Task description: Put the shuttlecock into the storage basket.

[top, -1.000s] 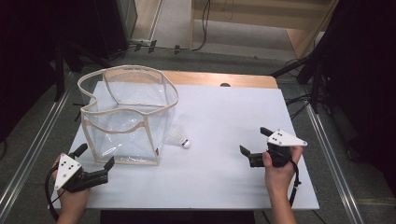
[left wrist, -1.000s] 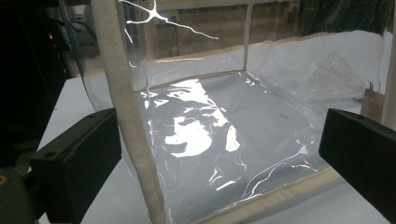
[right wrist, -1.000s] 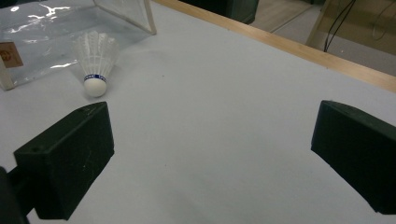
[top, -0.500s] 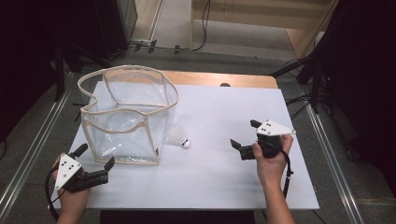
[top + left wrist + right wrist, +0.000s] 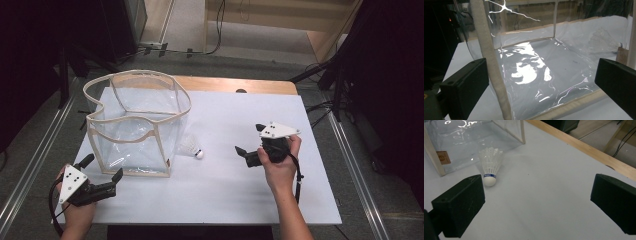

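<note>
One shuttlecock (image 5: 193, 149) lies on its side on the table (image 5: 240, 200), cork end toward me, feathers touching or just beside the near right corner of the one clear bag (image 5: 137, 120) w/ cream trim. In the right gripper view the shuttlecock (image 5: 490, 165) sits ahead, just past my left jaw. My right claw (image 5: 247, 148) is spread wide, holding nothing, pointing at it from the right, near but apart. My left claw (image 5: 102, 172) is also spread, empty, at the bag's near left corner; its trim edge (image 5: 491, 65) runs between the jaws. Open table between shuttlecock & right claw, plus a broad bare stretch along the near edge. Wood strip (image 5: 235, 85) at the far edge.
</note>
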{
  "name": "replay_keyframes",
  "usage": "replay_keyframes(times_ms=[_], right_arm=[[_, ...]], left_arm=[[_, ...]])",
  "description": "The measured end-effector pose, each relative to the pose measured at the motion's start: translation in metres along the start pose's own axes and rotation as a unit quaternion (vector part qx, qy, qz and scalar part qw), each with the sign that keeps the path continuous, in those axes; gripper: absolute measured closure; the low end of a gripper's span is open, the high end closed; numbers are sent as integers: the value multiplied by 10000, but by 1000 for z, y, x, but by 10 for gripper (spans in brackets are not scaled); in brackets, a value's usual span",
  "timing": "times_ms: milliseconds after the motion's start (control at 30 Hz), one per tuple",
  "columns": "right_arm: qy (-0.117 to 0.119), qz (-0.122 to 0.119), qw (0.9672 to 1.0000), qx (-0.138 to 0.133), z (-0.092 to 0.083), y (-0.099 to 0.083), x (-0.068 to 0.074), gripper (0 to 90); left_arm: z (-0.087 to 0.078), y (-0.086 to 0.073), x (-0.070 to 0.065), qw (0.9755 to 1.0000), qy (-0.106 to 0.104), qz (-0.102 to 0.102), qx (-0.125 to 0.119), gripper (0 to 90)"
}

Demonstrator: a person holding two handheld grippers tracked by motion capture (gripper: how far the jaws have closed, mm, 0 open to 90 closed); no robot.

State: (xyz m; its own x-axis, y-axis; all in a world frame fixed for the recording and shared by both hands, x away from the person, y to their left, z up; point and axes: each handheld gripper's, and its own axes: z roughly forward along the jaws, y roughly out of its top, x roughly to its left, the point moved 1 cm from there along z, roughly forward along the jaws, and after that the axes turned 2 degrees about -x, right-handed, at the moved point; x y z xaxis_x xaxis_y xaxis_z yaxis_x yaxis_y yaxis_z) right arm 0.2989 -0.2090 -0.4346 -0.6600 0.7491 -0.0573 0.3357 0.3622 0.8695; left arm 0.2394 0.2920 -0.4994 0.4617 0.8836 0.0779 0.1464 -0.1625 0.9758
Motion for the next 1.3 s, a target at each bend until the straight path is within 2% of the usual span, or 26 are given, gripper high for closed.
replay_keyframes(times_ms=[100, 633, 1300], right_arm=[[65, -104, 9999, 47, 7, 7, 3, 0], [390, -237, 9983, 361, 40, 27, 18, 0], [787, -249, 9933, 806, 76, 31, 37, 0]], left_arm=[[0, 0, 0, 10000, -3, 11, 2, 0], [0, 0, 0, 10000, -16, -6, -8, 0], [-3, 1, 3, 9999, -5, -108, -93, 0]])
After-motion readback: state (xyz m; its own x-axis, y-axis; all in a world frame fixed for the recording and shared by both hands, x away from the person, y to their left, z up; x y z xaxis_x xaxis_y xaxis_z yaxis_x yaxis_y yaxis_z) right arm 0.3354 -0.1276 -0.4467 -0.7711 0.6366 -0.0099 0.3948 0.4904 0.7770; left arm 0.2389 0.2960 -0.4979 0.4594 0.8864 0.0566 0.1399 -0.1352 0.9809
